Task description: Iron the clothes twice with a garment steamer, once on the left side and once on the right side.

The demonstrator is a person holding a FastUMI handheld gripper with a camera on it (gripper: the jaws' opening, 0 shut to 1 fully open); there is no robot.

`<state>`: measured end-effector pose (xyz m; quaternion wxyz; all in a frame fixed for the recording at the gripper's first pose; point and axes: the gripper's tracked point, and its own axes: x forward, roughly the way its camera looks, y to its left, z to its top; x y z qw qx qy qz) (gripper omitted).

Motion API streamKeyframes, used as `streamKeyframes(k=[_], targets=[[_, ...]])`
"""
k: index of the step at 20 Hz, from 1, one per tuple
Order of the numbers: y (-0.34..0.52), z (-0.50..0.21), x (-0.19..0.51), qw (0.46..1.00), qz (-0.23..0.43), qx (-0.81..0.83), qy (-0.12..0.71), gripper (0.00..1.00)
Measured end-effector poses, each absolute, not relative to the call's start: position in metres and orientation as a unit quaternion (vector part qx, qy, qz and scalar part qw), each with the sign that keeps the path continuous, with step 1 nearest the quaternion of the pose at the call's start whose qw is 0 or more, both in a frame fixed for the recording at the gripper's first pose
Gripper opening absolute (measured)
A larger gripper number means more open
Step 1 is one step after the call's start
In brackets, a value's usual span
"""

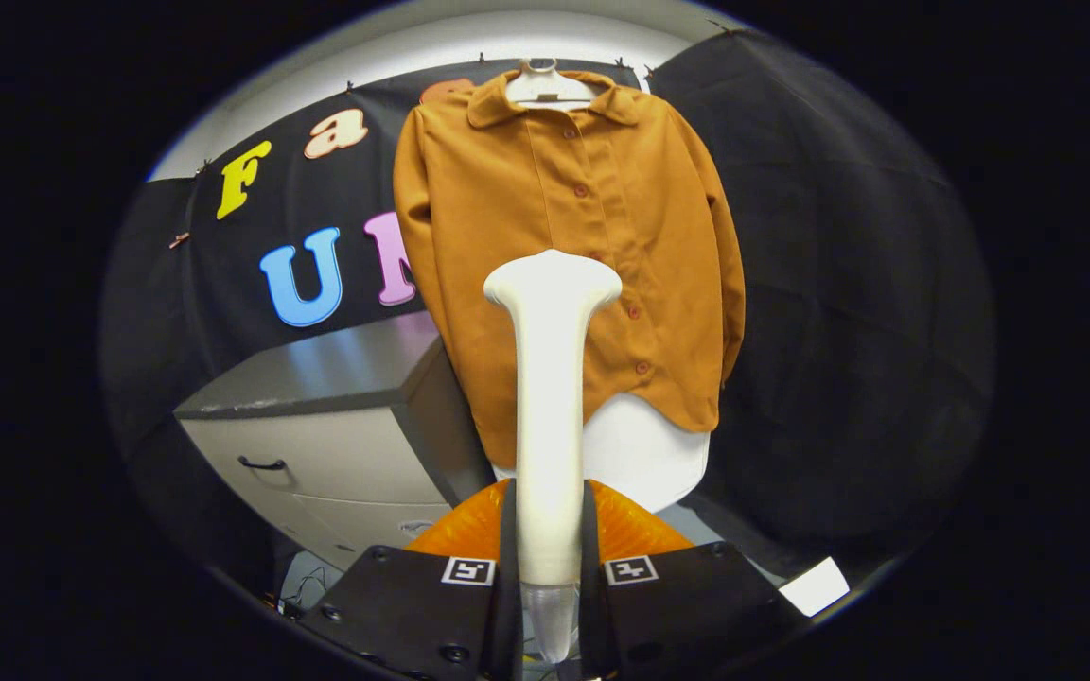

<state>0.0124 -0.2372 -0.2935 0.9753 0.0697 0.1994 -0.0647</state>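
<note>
Holding the steamer before the shirt

I have the gripper (548, 558) clenched on the handle of the white plastic garment steamer (551, 378), both fingers pressing its sides. Its flared head stands upright, in front of the lower placket of the mustard-brown buttoned shirt (592, 255), which hangs on a white hanger (545, 87) beside a pale drawer cabinet (337, 454).

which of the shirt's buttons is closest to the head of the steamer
The button on the orange-brown collared shirt, just right of the white garment steamer head's right edge. The other buttons sit well above or below. The gripper is shut on the steamer.
</note>
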Motion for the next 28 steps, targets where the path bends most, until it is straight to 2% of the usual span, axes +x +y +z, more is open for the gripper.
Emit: streamKeyframes(k=[10, 15, 21, 28], targets=[[-0.264, -0.125, 0.042, 0.997, -0.071, 0.026, 0.021, 0.27], [-0.289, -0.081, 0.064, 0.995, -0.084, 0.036, -0.031, 0.27], [-0.328, -0.059, 0.105, 0.992, -0.098, 0.047, -0.057, 0.27], [-0.374, -0.104, 0.143, 0.992, -0.111, 0.058, -0.018, 0.27]])
